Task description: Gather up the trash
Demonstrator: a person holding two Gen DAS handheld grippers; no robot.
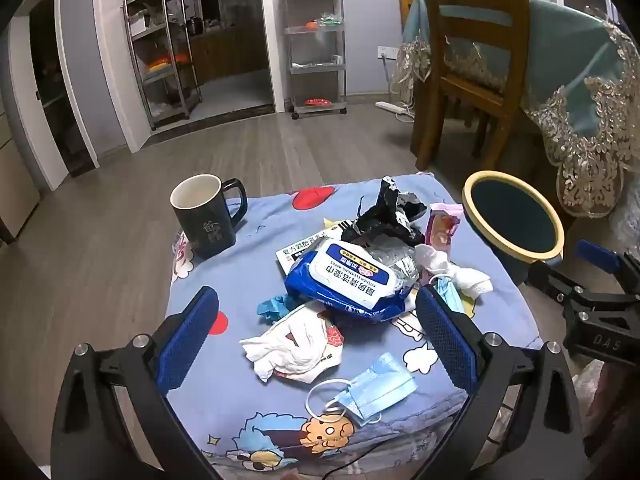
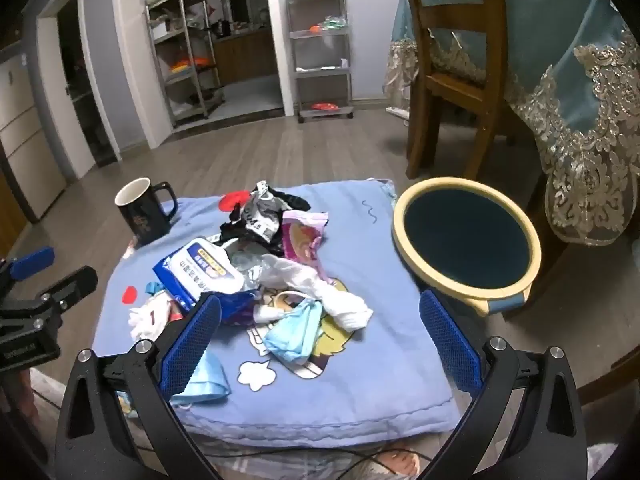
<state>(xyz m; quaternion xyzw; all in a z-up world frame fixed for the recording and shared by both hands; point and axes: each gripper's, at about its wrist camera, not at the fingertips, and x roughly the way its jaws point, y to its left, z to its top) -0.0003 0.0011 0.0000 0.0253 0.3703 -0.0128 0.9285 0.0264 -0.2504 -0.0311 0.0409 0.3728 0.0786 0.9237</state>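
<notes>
Trash lies heaped mid-counter: wipes pack (image 1: 352, 278), crumpled tissue (image 1: 294, 344), face mask (image 1: 374, 390). We hold both left tongs (image 1: 316, 338) and right tongs (image 2: 318, 346) spread and empty, so nothing is collected yet; next we must pinch one piece and carry it to the bin (image 2: 466, 236) at the right

Your right gripper (image 2: 320, 340) hangs wide apart over the blue cloth (image 2: 384, 364), nothing between its pads. Ahead lie a mask (image 2: 294, 330), white tissue (image 2: 340, 300) and a wipes pack (image 2: 200, 272). The bin (image 2: 466, 242) stands at right, the mug (image 2: 142, 212) far left.
</notes>
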